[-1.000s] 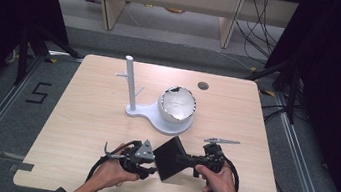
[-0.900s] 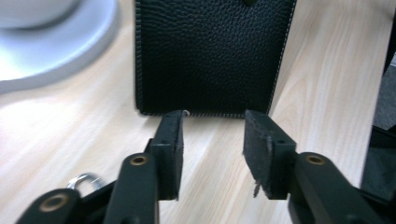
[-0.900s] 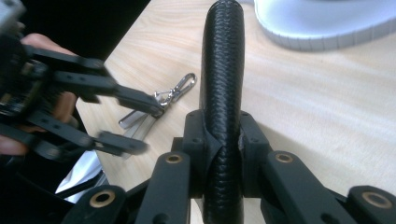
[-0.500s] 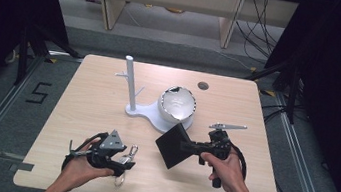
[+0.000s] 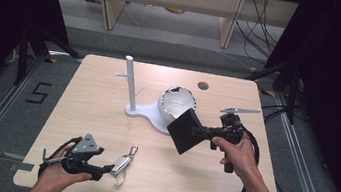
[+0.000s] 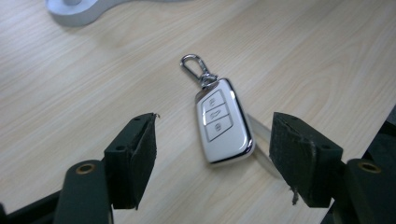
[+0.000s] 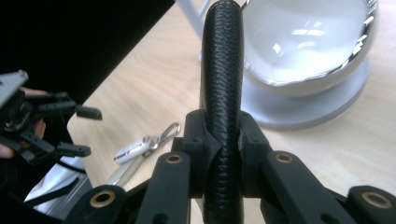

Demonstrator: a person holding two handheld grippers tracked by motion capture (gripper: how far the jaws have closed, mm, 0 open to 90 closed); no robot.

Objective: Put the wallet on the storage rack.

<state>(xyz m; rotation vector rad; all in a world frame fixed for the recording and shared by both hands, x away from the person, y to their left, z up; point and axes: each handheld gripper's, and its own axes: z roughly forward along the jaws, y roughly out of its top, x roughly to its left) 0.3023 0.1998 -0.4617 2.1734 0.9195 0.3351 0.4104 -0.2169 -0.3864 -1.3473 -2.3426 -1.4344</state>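
White car key fob with metal clip [image 6: 223, 120] is released on worktop [image 5: 105, 112], left hand-held gripper [image 6: 212, 161] jaws just spread; black leather pouch [image 5: 185, 130] is lifted, pinched by right hand-held gripper [image 5: 206, 130]

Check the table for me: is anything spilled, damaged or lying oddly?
Nothing spilled or visibly damaged. The car key fob lies flat near the table's front edge, between the left gripper's open jaws, which have just been opening. The right gripper holds a black wallet aloft, tilted, beside the white bowl.
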